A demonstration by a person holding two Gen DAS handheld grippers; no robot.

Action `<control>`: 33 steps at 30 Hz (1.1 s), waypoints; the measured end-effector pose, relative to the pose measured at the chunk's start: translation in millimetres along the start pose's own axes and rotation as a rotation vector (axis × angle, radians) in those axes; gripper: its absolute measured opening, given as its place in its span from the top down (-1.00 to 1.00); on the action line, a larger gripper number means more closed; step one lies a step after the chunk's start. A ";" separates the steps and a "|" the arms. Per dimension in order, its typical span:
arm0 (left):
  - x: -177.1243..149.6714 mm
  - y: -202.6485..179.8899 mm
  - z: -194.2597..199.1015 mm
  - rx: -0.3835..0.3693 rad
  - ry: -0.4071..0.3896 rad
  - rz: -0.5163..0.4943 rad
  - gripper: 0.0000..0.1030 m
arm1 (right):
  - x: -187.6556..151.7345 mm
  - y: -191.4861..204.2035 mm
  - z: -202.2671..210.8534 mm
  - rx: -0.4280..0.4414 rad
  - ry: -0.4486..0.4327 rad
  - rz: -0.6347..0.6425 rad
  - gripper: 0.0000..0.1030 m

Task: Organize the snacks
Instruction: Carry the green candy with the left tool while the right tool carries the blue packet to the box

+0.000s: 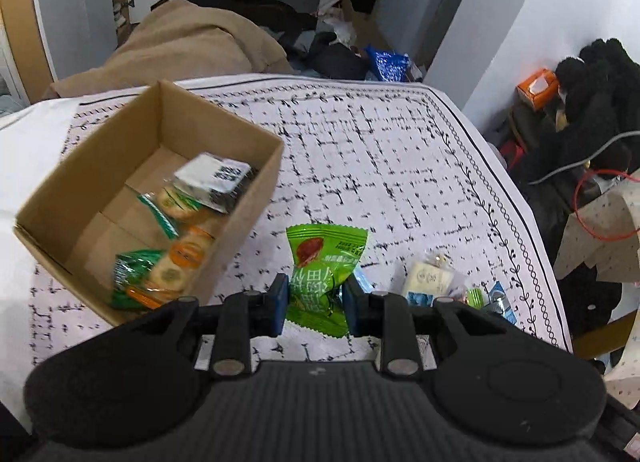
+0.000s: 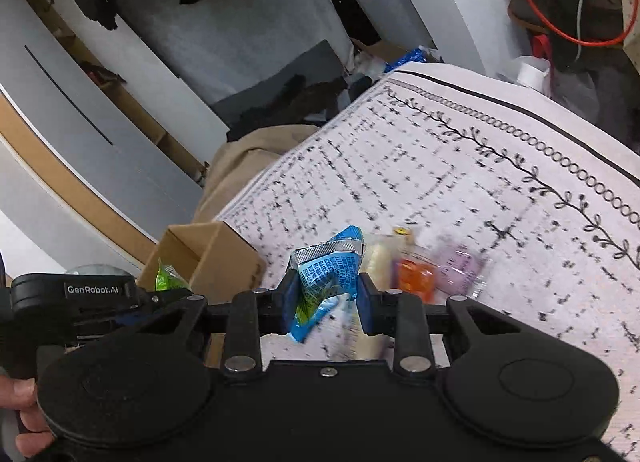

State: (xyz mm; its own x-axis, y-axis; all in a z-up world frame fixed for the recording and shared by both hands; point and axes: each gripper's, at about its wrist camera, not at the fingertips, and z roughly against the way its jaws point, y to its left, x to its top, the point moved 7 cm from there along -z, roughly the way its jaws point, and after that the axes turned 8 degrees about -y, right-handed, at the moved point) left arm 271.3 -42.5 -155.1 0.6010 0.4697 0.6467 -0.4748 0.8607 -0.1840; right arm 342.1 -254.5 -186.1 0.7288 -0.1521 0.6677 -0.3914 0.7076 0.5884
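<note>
My left gripper (image 1: 315, 304) is shut on a green snack packet (image 1: 322, 262), held up above the patterned cloth. To its left stands an open cardboard box (image 1: 236, 130) with several wrapped snacks (image 1: 180, 258) inside. My right gripper (image 2: 326, 298) is shut on a crumpled blue snack packet (image 2: 326, 274) lifted off the cloth. Loose snacks lie behind it: a pale one (image 2: 380, 258), an orange one (image 2: 414, 278) and a purple one (image 2: 460, 262). The left wrist view shows a white snack (image 1: 430, 278) and blue wrappers (image 1: 498, 298) to the right of the left gripper. The box (image 2: 212, 250) appears left of the right gripper.
The patterned tablecloth (image 1: 380, 166) covers the table; its edge runs along the right. A beige blanket (image 1: 188, 46) lies beyond the far edge. Dark clothing, an orange box (image 1: 538, 88) and red cable (image 1: 600, 202) crowd the right side. A hand (image 2: 24, 414) holds the left gripper's handle.
</note>
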 end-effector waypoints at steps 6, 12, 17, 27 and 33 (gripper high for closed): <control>13.2 15.0 9.5 0.011 -0.025 0.011 0.46 | 1.3 19.7 -7.7 0.032 -0.017 0.003 0.42; 26.6 35.0 15.3 0.020 -0.041 0.043 0.46 | 2.7 39.1 -13.8 0.067 -0.035 -0.002 0.42; 37.7 58.0 18.4 0.053 -0.057 0.080 0.46 | 0.4 63.9 -24.0 0.107 -0.045 0.010 0.42; 51.4 103.5 16.3 0.102 -0.064 0.155 0.46 | -8.5 102.6 -48.4 0.146 -0.036 0.029 0.42; 56.4 128.6 12.9 0.125 -0.055 0.206 0.46 | -15.5 125.7 -60.0 0.171 -0.028 0.042 0.42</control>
State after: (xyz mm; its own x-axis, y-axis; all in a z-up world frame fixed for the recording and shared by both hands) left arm 235.9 92.1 -132.7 0.4492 0.6181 0.6451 -0.6616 0.7154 -0.2248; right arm 315.3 -121.8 -149.8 0.6944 -0.1456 0.7047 -0.5133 0.5860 0.6270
